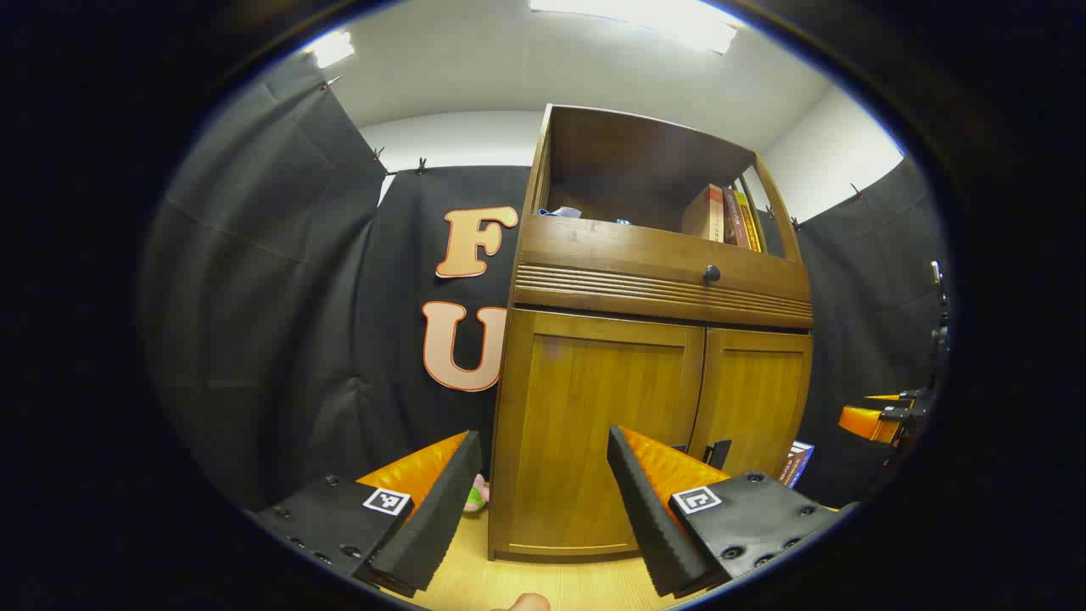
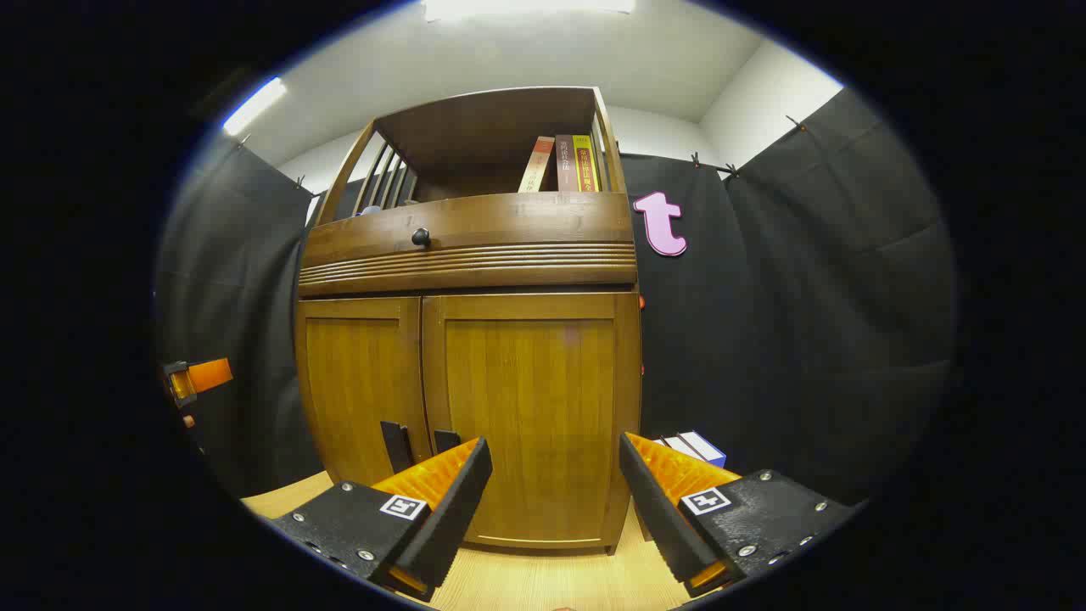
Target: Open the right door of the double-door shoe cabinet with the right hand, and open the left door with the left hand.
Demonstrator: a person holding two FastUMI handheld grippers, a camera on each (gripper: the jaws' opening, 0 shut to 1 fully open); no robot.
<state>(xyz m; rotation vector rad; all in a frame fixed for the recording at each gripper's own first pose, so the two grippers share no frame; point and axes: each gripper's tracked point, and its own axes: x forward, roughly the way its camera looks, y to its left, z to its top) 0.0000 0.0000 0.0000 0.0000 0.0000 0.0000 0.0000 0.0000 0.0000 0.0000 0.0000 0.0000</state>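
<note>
In front of the shoe cabinet (image 1: pixel 653 339), in the left gripper view, the left tool (image 1: pixel 543 501) hangs low with its fingers spread apart, holding nothing. The left door (image 1: pixel 598 424) stands shut just beyond it, the right door (image 1: pixel 755 399) shut beside that. Books (image 1: pixel 730 216) lean on the cabinet's open top shelf, above a drawer knob (image 1: pixel 711 273).

In the right gripper view, the right tool (image 2: pixel 551 501) is likewise spread and empty, low before the cabinet's right door (image 2: pixel 534 416). The two dark door handles (image 2: pixel 420 445) sit just left of its left finger. A box (image 2: pixel 691 445) lies on the floor at the cabinet's right.
</note>
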